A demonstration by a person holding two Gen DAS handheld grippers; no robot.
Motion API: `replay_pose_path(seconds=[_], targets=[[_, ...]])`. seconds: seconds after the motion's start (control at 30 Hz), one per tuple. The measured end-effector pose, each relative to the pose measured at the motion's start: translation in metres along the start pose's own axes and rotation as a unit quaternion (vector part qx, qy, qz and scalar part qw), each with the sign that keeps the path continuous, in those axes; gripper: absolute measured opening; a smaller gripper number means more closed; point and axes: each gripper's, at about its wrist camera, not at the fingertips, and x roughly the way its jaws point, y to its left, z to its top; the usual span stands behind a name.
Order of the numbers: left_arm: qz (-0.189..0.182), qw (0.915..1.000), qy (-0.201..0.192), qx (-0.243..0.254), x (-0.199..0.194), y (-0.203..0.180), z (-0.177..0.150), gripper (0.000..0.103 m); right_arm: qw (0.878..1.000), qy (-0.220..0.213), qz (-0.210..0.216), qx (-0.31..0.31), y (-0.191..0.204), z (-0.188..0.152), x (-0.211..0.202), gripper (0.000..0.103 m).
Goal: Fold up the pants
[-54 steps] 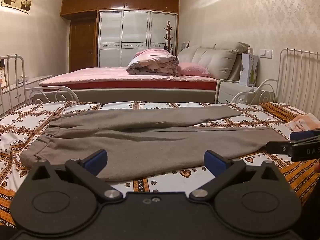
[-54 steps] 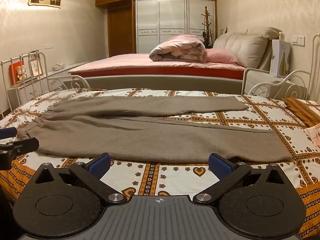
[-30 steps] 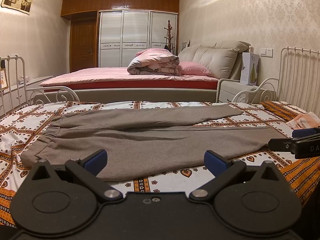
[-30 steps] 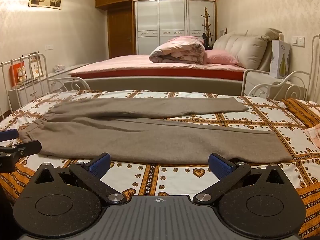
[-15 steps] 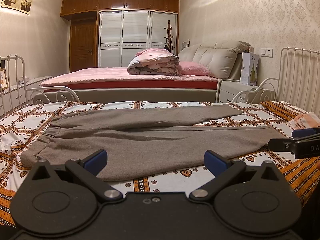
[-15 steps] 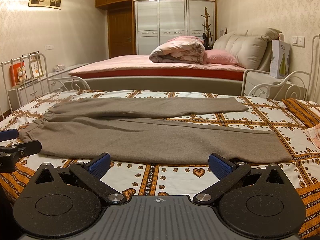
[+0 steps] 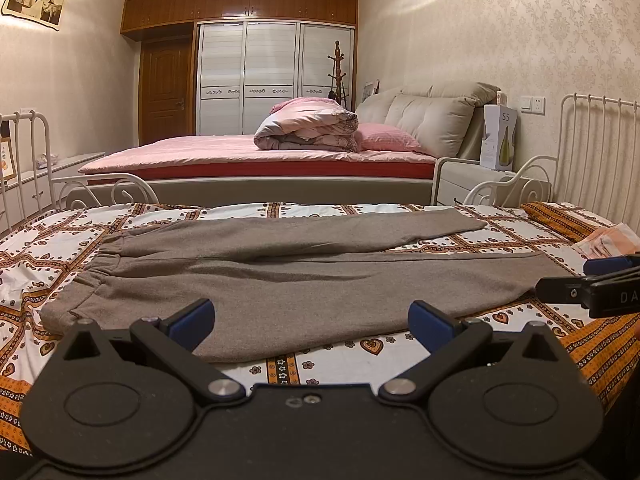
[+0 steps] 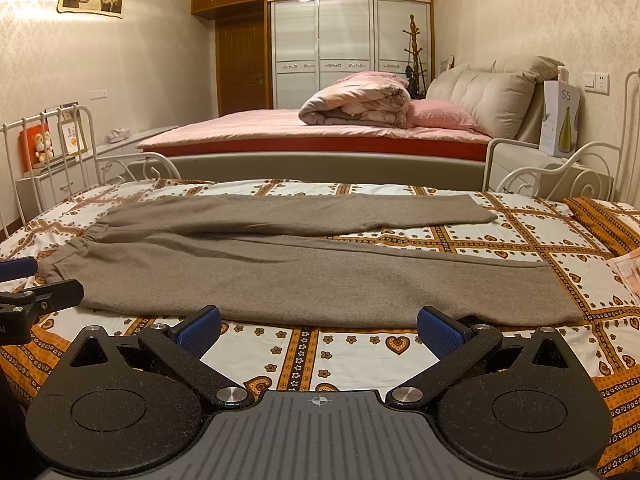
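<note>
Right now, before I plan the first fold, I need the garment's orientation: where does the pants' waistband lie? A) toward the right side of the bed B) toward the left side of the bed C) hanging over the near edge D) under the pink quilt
B: the gathered elastic waistband of the grey pants sits at the left of the patterned bed, with both leg hems ending to the right.

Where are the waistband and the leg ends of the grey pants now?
In both views the grey pants lie flat across the patterned bedspread, waistband left and leg ends right, just beyond the open left gripper and right gripper.
</note>
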Motion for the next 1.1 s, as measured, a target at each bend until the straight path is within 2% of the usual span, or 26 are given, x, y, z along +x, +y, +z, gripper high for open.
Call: replay_pose_path(seconds=[1.1], targets=[[-0.001,1.0,0.0,0.002,-0.0013,0.0001,0.0009,0.097,1.0,0.004,0.002,-0.004,-0.001,-0.0047,0.0024,0.103]])
